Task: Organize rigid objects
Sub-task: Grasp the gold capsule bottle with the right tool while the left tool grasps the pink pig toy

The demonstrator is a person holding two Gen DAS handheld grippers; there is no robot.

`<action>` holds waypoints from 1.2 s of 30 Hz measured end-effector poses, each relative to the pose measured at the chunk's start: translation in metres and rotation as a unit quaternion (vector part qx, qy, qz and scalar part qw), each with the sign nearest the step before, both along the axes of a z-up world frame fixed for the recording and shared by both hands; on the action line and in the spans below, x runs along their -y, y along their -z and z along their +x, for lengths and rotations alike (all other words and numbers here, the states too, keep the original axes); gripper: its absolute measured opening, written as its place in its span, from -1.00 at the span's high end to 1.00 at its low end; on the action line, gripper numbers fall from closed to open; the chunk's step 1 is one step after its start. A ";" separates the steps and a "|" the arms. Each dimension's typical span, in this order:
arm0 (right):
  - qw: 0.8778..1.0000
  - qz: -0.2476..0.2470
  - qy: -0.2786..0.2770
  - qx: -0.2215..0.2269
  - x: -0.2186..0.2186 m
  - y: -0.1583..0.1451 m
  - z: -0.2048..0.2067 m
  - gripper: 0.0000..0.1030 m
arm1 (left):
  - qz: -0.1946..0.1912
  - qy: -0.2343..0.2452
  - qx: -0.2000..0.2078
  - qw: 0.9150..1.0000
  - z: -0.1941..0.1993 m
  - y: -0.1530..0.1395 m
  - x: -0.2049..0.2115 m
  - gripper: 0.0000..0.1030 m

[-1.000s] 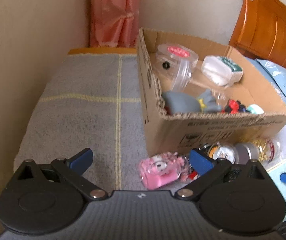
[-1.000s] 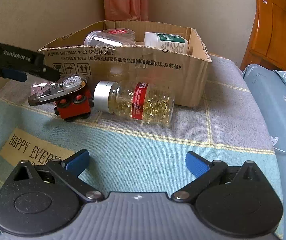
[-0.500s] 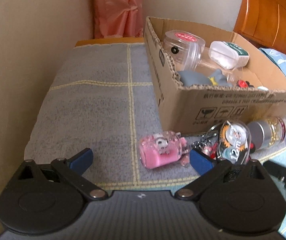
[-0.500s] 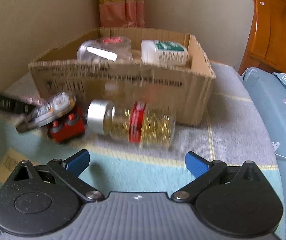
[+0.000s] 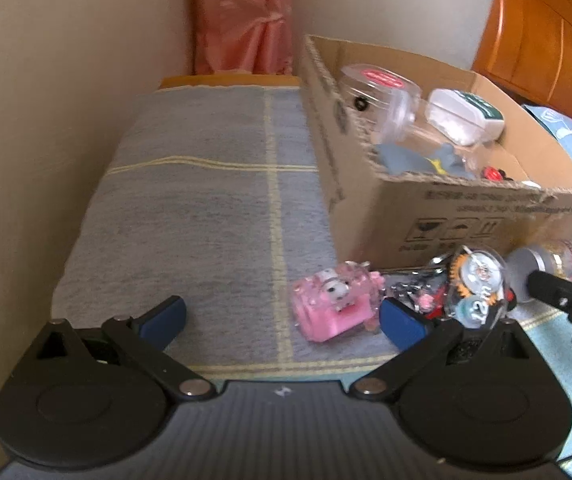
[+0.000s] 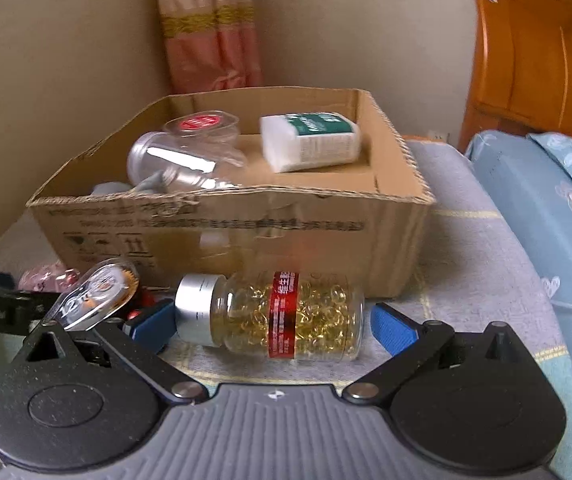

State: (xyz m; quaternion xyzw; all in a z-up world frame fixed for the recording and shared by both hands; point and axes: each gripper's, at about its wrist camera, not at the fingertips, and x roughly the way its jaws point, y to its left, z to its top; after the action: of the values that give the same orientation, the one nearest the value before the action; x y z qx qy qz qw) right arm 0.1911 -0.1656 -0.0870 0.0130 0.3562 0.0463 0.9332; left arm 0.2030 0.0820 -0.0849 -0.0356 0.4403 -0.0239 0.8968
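A clear bottle of golden capsules [image 6: 282, 318] with a silver cap and red label lies on its side in front of the cardboard box [image 6: 246, 224]. My right gripper [image 6: 272, 326] is open, its blue fingertips either side of the bottle, not touching. My left gripper [image 5: 282, 318] is open and empty over the cloth. A pink toy [image 5: 336, 300] lies just ahead of its right fingertip. A clear oval correction-tape case [image 5: 478, 286] rests on a red toy beside it, also in the right wrist view [image 6: 96, 294]. The box holds clear jars and a white bottle [image 6: 310, 140].
A wall runs along the left. A pink curtain [image 5: 242, 16] hangs behind the box. A wooden headboard [image 6: 538, 64] and blue bedding [image 6: 546, 208] are at the right. The grey checked cloth [image 5: 206, 184] left of the box is bare.
My right gripper has moved forward and down to straddle the capsule bottle. My left gripper has drawn back to the left, bringing the pink toy and tape case more into view.
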 end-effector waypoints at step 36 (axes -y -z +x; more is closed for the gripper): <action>0.998 -0.040 0.023 -0.033 0.007 0.017 0.011 -1.00 | 0.022 -0.027 0.036 0.999 -0.002 0.006 0.018 -0.65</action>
State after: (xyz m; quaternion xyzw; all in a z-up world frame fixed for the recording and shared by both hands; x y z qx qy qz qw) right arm 0.2017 -0.1730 -0.1039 -0.0148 0.3883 0.0096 0.9213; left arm 0.2006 0.0643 -0.0911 -0.0266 0.4067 0.0086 0.9131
